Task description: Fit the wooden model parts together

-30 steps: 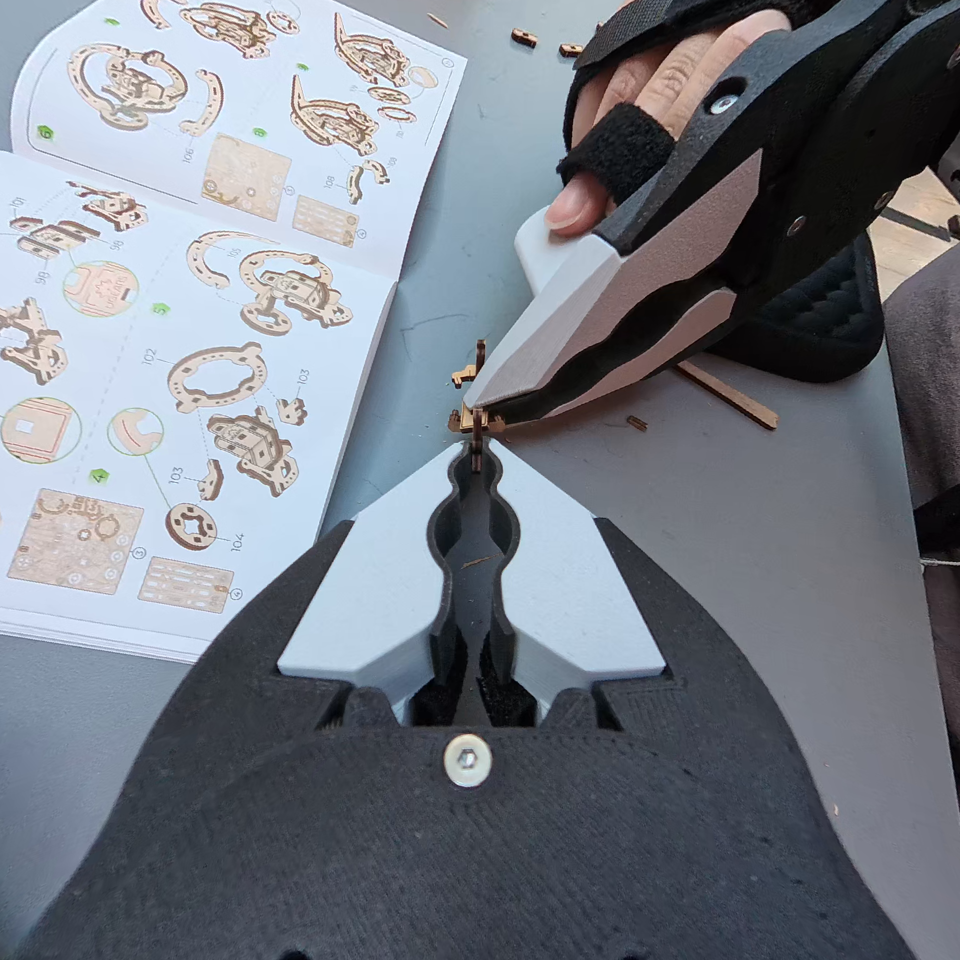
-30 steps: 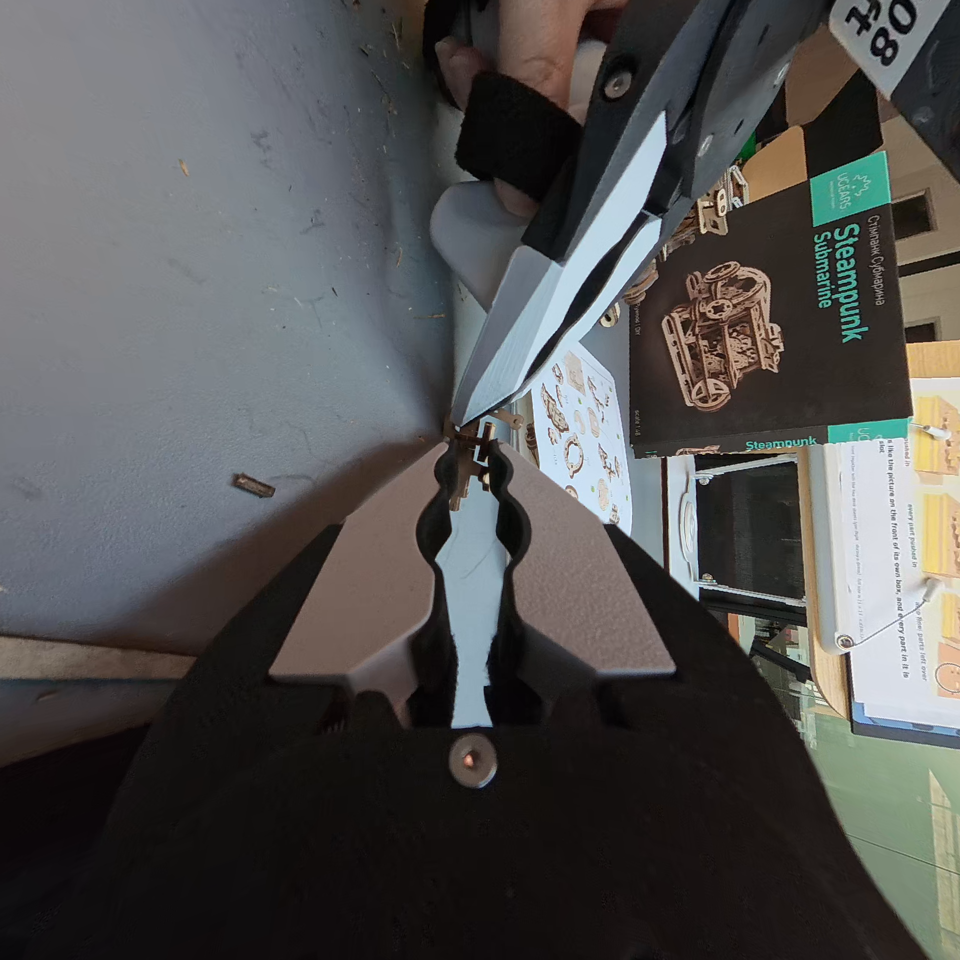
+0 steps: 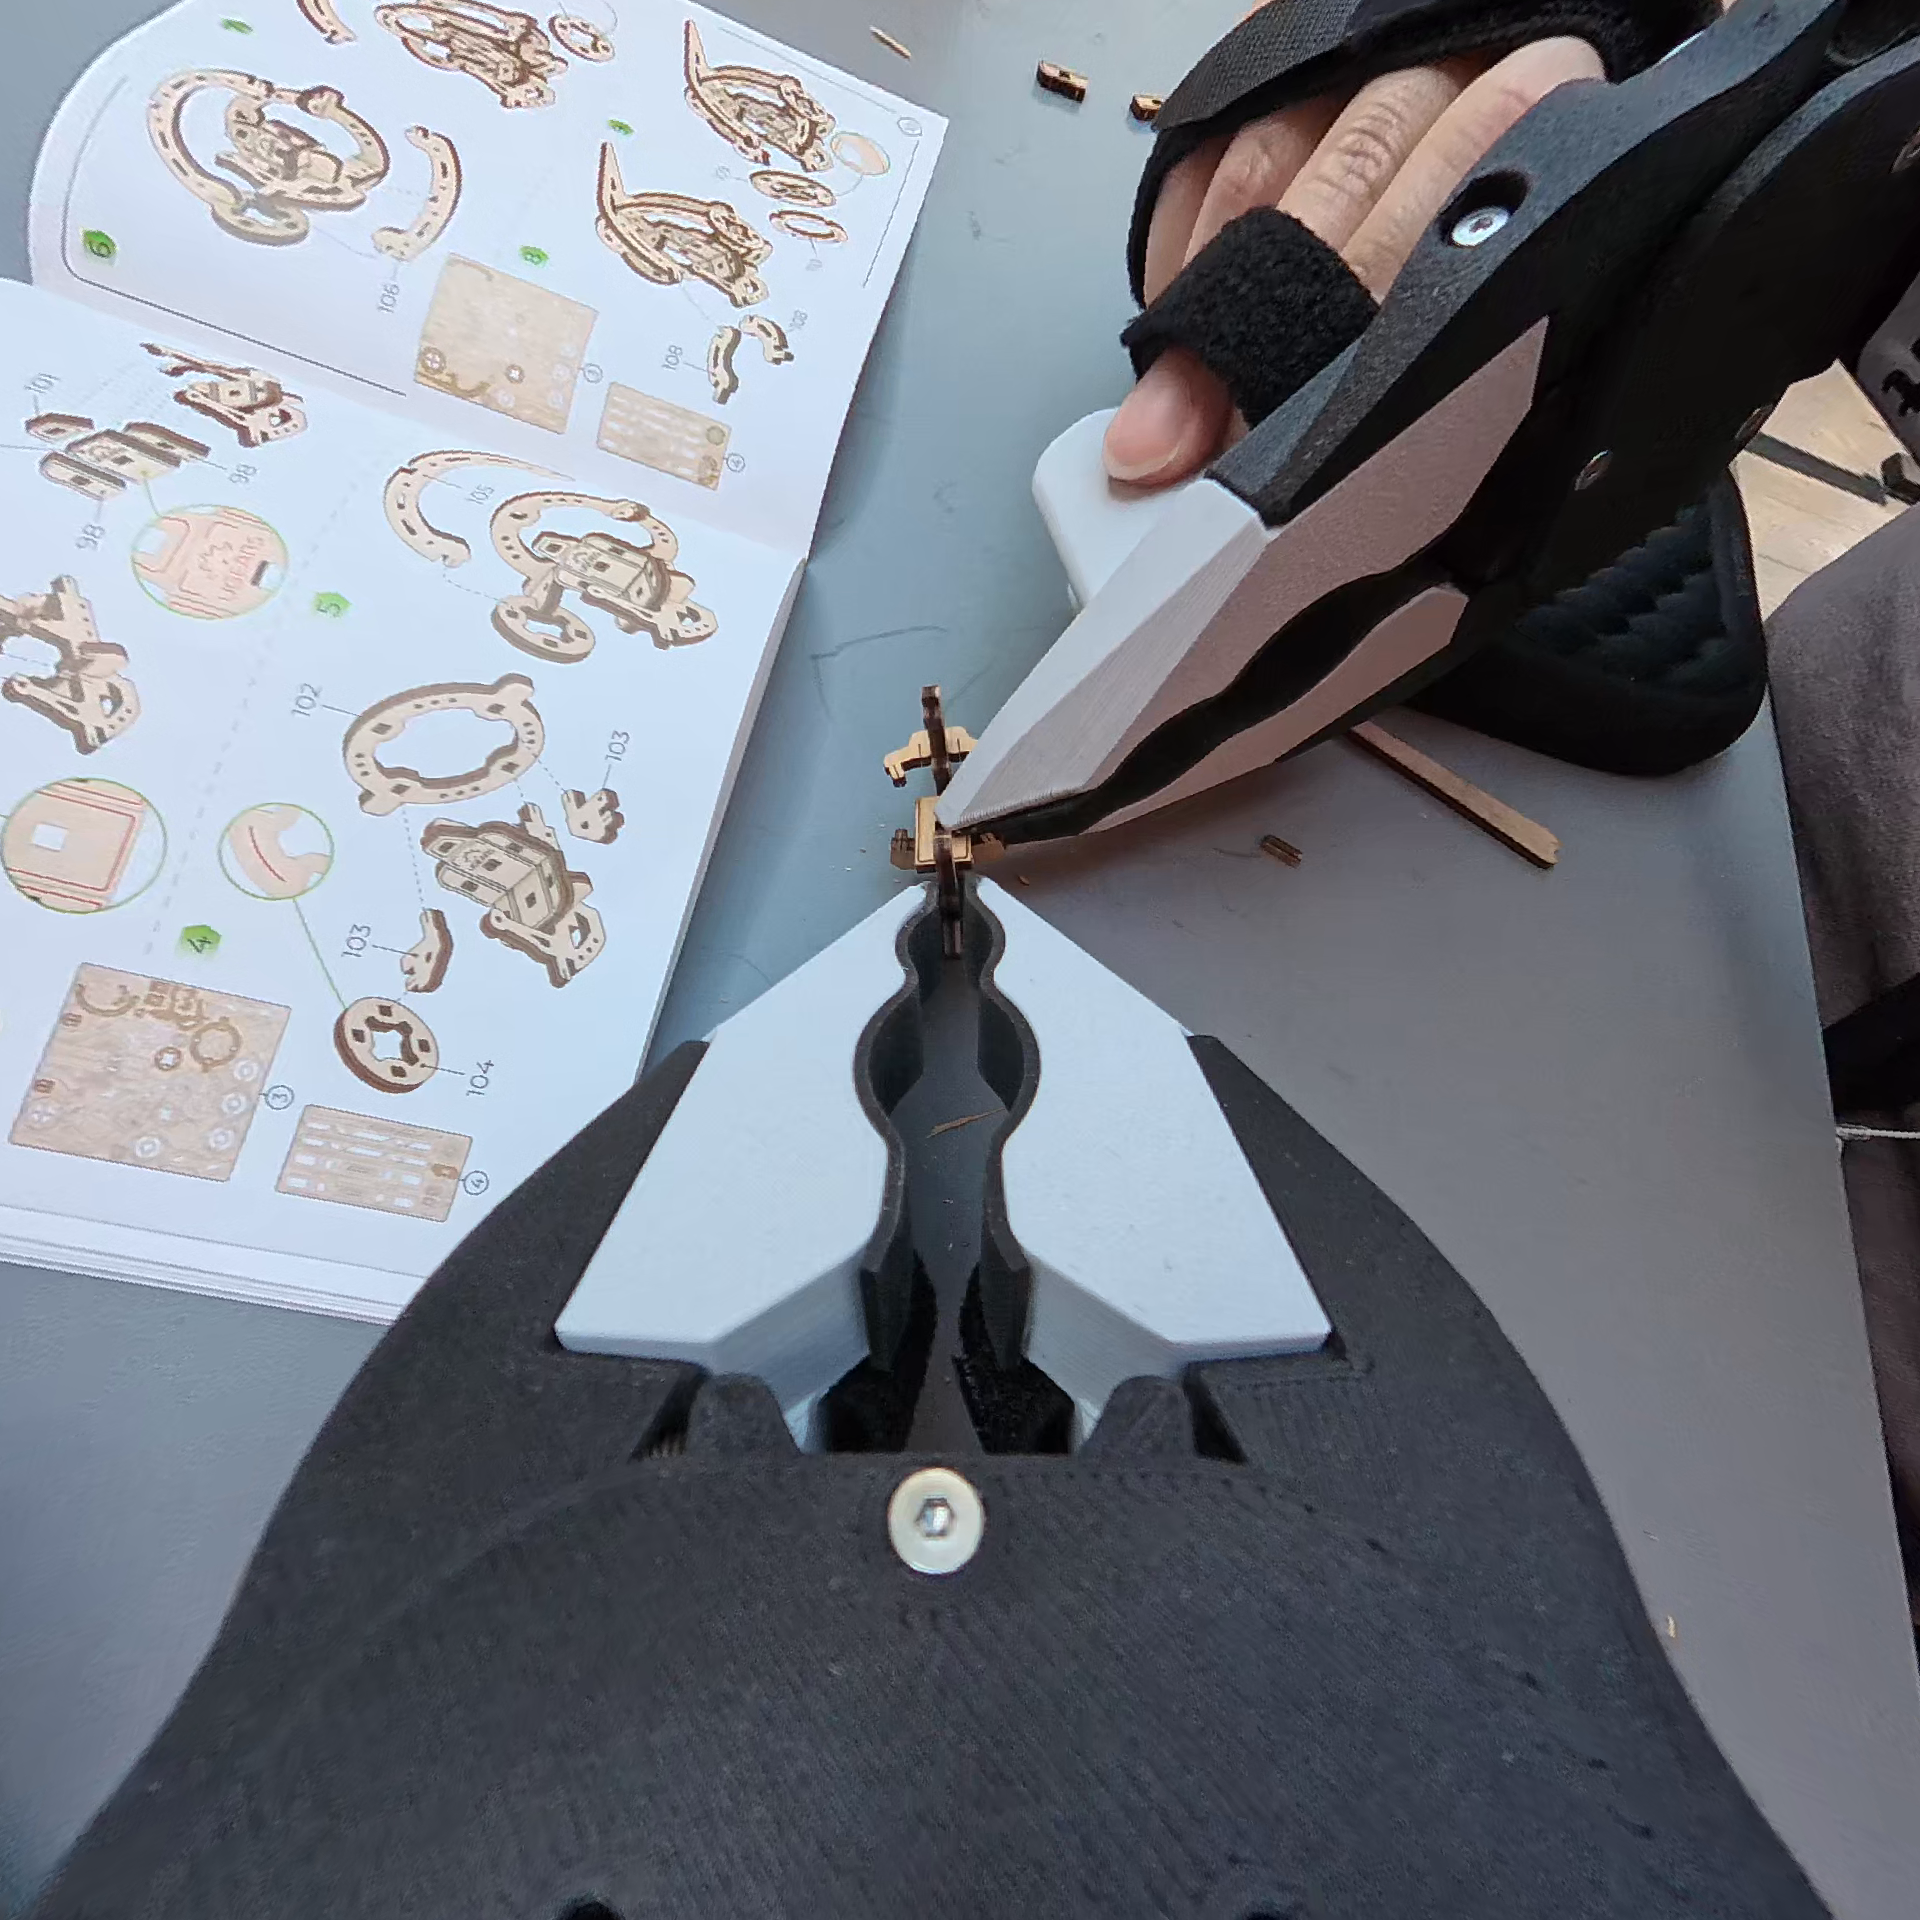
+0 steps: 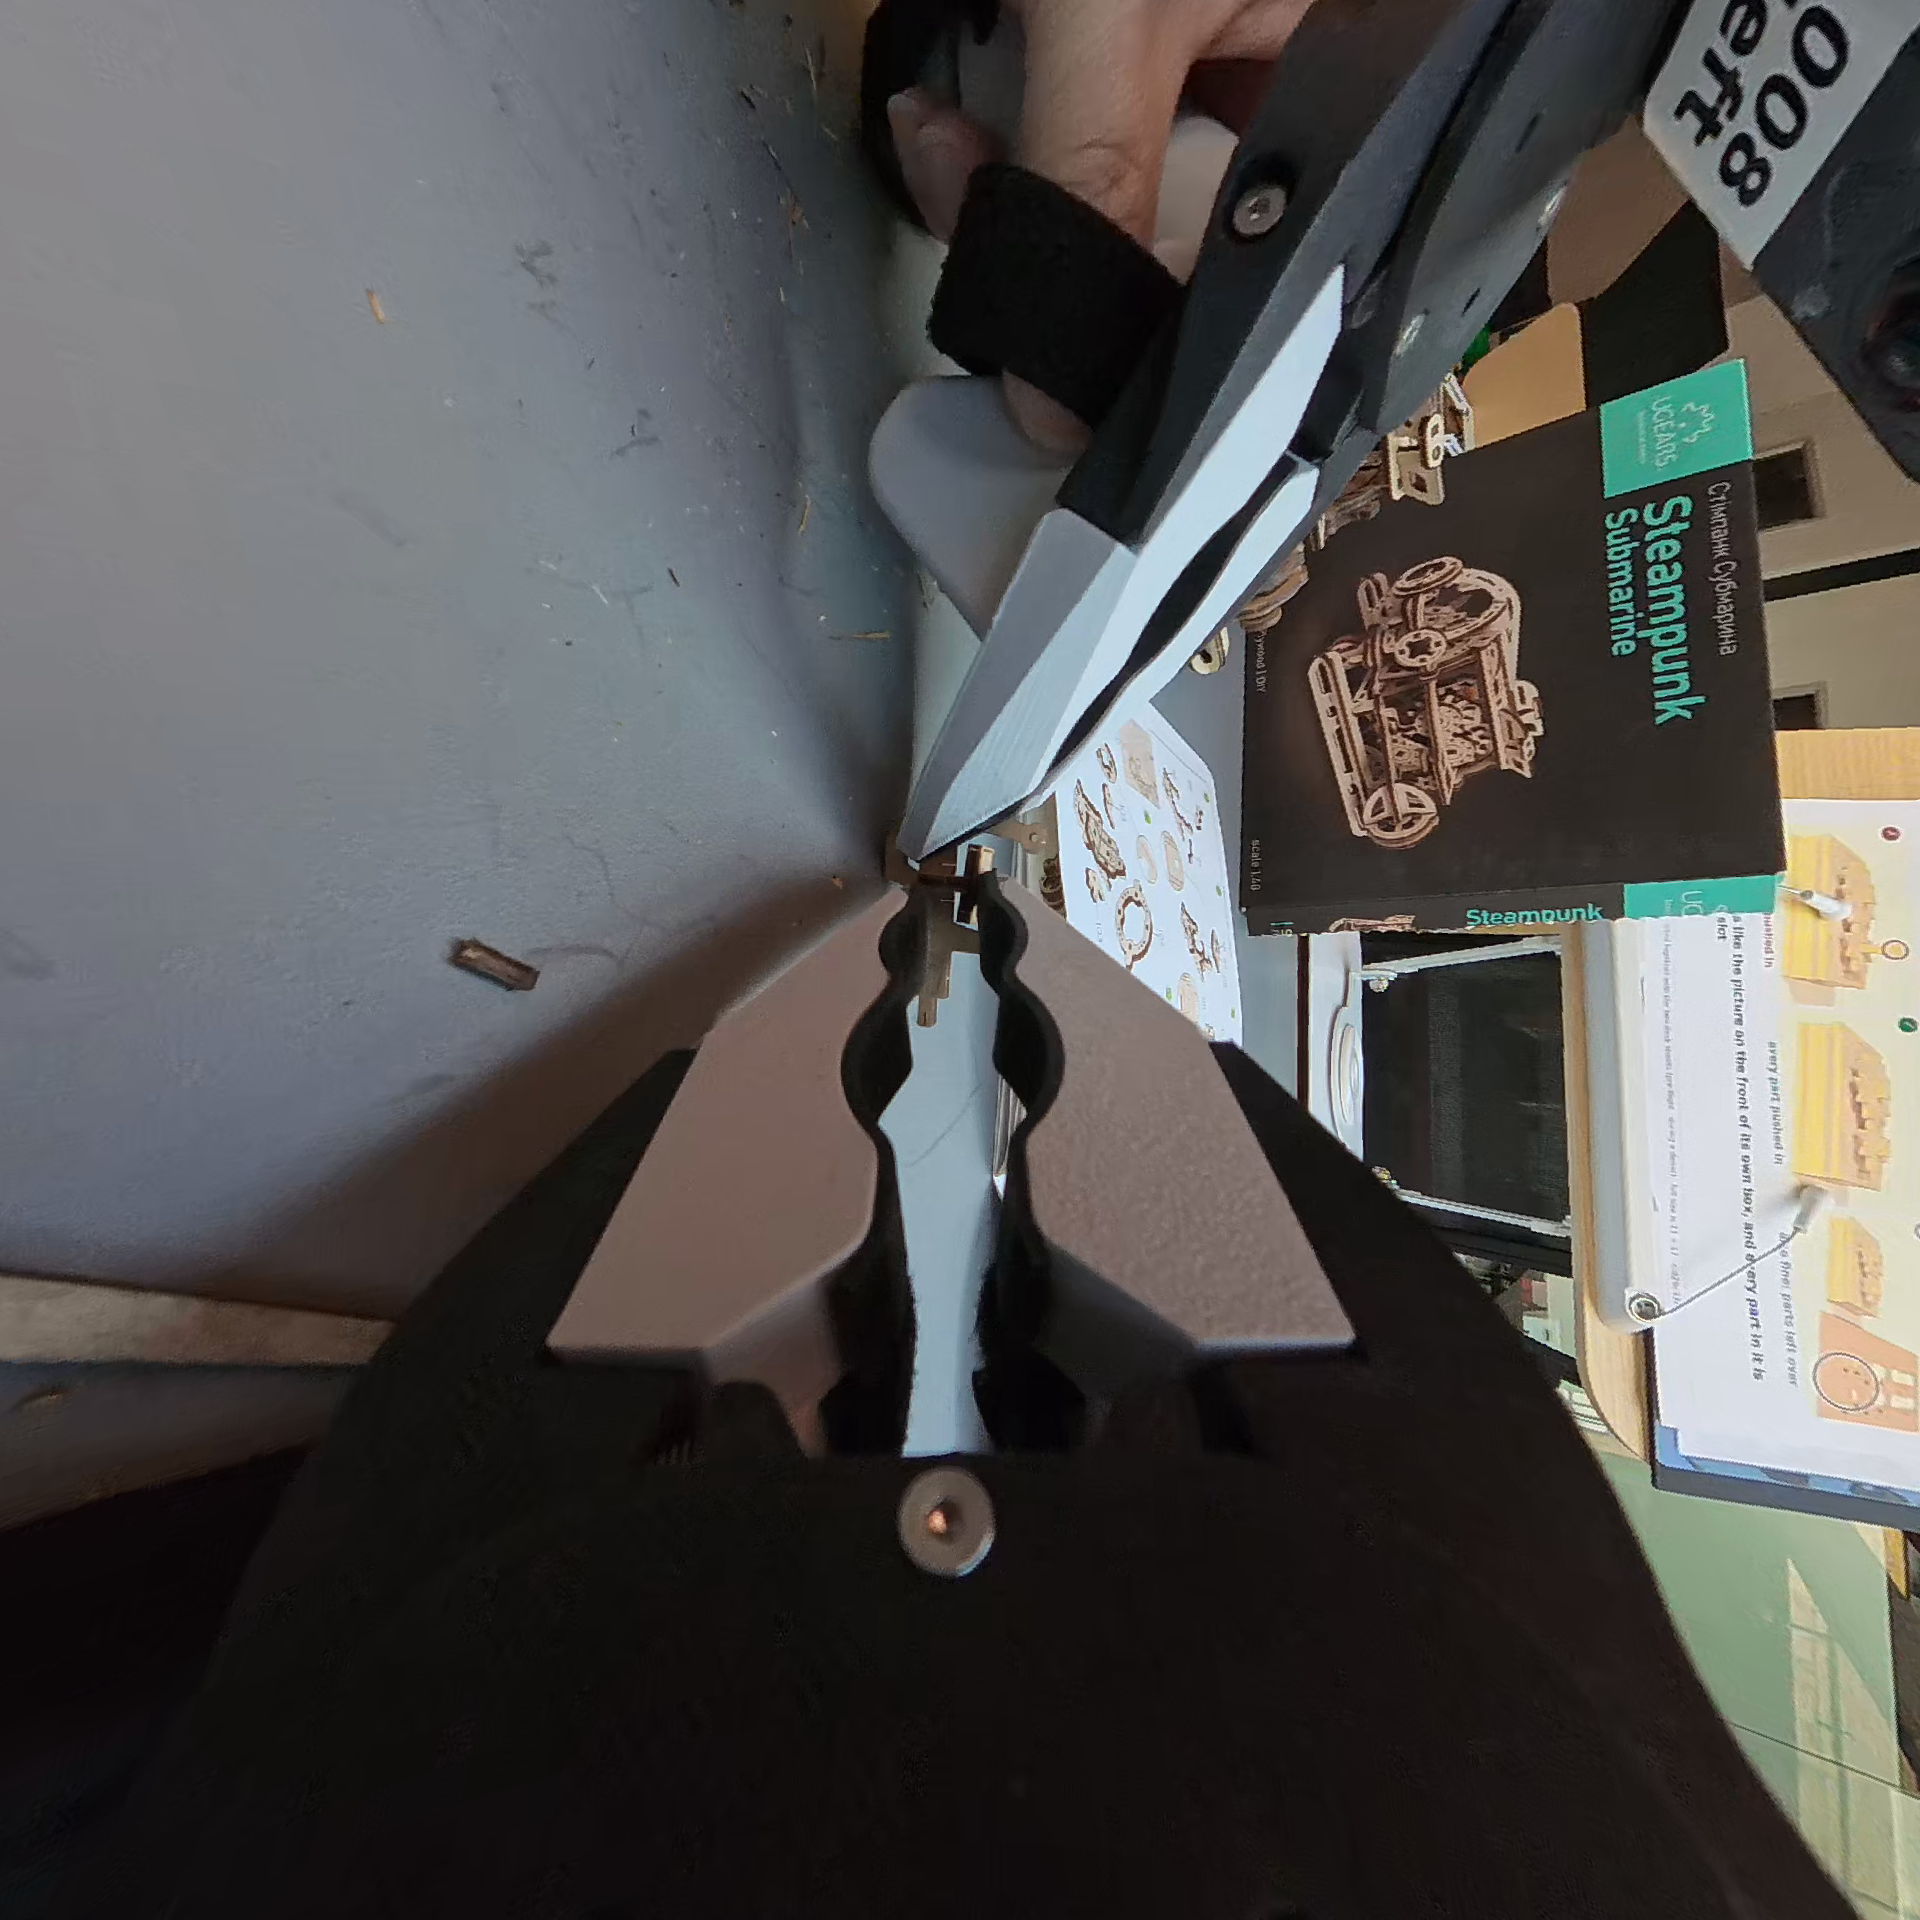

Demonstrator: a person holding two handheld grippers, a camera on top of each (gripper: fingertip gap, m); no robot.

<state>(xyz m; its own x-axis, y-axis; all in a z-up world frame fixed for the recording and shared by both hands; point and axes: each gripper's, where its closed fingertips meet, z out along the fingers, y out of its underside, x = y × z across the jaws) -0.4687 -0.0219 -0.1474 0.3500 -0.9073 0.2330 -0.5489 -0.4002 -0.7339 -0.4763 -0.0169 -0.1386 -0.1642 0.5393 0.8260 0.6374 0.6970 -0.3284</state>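
My left gripper (image 3: 948,896) is shut on a thin wooden part (image 3: 950,920) that I see edge-on. My right gripper (image 3: 971,826) comes in from the upper right, shut on a small light wooden part (image 3: 925,837). The two parts meet crosswise at the fingertips, just above the grey table (image 3: 1351,1091). In the right wrist view my right gripper (image 4: 948,888) pinches its flat part (image 4: 940,961), and the left gripper's tips (image 4: 914,854) touch it from above. Another small wooden assembly (image 3: 928,743) stands on the table just behind the tips.
An open instruction booklet (image 3: 364,623) lies to the left. Loose wooden bits (image 3: 1060,78) and a wooden strip (image 3: 1455,790) lie on the table, whose edge runs down the right side. The kit's dark box (image 4: 1507,665) and a sheet on a stand (image 4: 1766,1143) are beyond it. The tips of both grippers are at nearly the same place.
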